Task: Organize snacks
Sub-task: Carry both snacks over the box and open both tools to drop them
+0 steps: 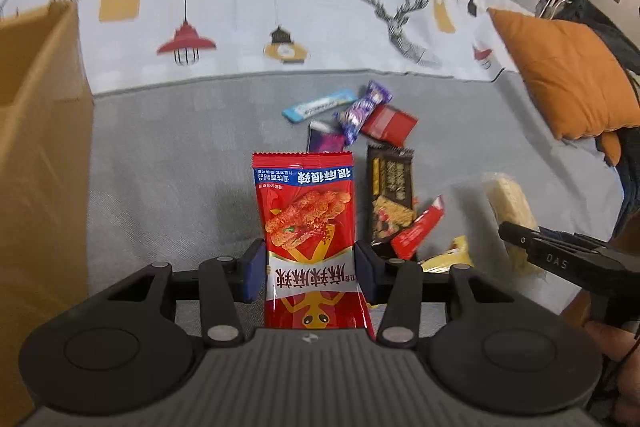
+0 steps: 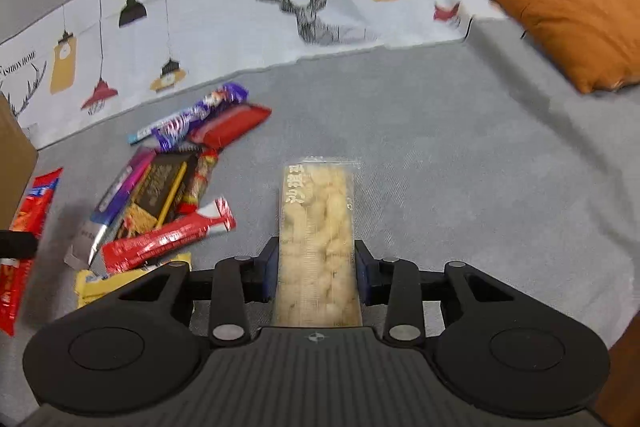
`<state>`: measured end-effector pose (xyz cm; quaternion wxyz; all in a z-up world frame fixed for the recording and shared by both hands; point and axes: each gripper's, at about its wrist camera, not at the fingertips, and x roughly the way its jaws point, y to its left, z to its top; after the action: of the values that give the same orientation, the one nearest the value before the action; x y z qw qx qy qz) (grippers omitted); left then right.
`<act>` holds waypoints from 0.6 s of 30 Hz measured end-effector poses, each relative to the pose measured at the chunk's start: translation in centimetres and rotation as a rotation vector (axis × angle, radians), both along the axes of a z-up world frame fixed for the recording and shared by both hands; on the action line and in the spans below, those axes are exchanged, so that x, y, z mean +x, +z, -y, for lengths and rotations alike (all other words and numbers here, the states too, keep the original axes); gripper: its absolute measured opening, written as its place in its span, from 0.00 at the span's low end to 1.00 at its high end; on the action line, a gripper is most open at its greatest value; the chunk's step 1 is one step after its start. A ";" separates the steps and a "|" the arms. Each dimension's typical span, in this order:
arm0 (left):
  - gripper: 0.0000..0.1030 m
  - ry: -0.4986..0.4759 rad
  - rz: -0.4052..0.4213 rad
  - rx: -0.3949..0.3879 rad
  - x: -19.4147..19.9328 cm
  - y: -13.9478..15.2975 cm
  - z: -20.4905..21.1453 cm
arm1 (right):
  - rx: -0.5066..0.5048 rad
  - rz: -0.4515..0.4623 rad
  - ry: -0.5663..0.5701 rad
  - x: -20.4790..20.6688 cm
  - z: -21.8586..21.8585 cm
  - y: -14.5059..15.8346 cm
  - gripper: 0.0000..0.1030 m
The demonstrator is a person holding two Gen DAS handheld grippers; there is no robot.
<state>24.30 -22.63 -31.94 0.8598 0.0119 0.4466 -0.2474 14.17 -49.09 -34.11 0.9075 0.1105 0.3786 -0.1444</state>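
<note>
While the left tool (image 1: 310, 269) is clamped on a red packet (image 1: 310, 227), the right tool (image 2: 316, 275) is clamped on a pale bar (image 2: 318, 239). Both are held over the sofa (image 2: 440, 167) beside the snack pile (image 2: 168, 195), with a box (image 1: 36, 167) left of the pile

A home living room: a grey sofa (image 2: 440, 147) with a lamp-and-deer printed cover (image 1: 260, 7) along the top, an orange cushion (image 1: 568, 75) at upper right.
</note>
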 end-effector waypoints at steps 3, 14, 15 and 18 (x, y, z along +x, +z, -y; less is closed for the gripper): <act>0.50 0.000 0.024 0.015 -1.1 2.0 -0.5 | 0.003 0.034 -0.003 -1.1 -0.8 2.1 0.37; 0.50 0.093 0.125 0.056 -5.4 10.6 -6.7 | 0.057 0.180 0.170 -3.7 -10.3 11.2 0.37; 0.50 0.103 0.146 0.052 -5.9 11.6 -7.5 | 0.069 0.189 0.193 -3.7 -11.5 12.0 0.37; 0.50 0.146 0.202 0.030 -7.6 14.7 -10.3 | 0.095 0.226 0.281 -3.9 -15.6 14.7 0.37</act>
<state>16.68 -12.33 -17.27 0.9158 0.0170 0.3612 -0.1748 10.31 -33.53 -19.36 0.9493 0.1148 0.2922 0.0149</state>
